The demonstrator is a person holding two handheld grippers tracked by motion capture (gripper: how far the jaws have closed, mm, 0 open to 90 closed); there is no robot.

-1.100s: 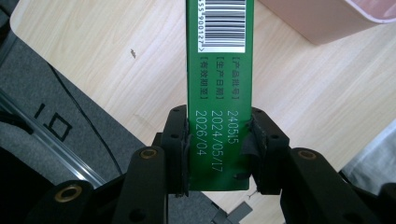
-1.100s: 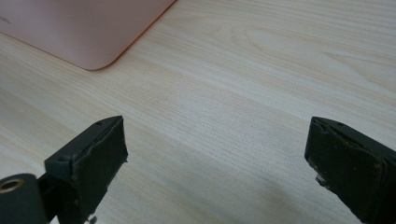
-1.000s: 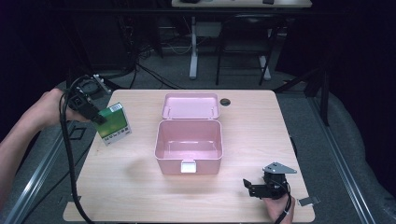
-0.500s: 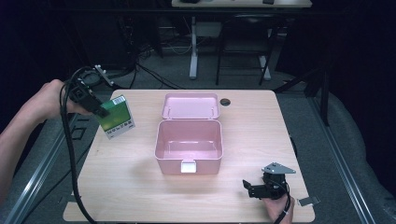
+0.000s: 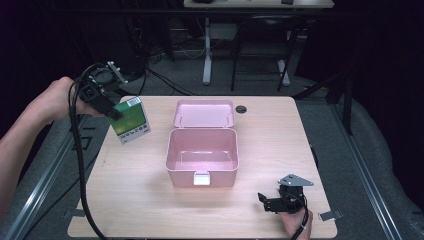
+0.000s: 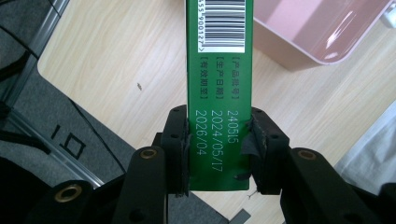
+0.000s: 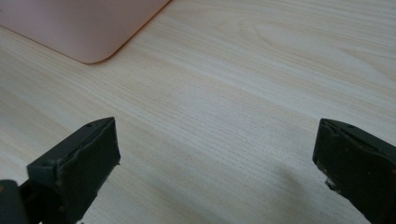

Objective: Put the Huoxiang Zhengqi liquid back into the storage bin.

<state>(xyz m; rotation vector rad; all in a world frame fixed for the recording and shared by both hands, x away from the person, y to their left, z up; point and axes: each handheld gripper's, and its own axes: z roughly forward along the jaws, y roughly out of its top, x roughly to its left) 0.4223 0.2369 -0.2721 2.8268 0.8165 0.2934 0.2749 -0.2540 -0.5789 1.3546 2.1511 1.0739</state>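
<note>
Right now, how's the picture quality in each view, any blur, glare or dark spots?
High view: the table is evenly lit, the room behind nearly black, and the pink box floor shows a soft sheen. Left gripper view: print on the green carton is sharp; the box corner beyond is softer. Right gripper view: wood grain is crisp, the near jaws slightly blurred, casting faint shadows.

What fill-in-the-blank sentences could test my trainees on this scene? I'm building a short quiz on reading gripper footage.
1. The left gripper is shut on a ____ carton with a barcode.
2. The pink box on the table has its lid ____.
3. The right gripper has its jaws ____, nothing between them.
4. The carton hangs to the ____ of the pink box in the high view.

Missing words: green; open; open; left
</note>
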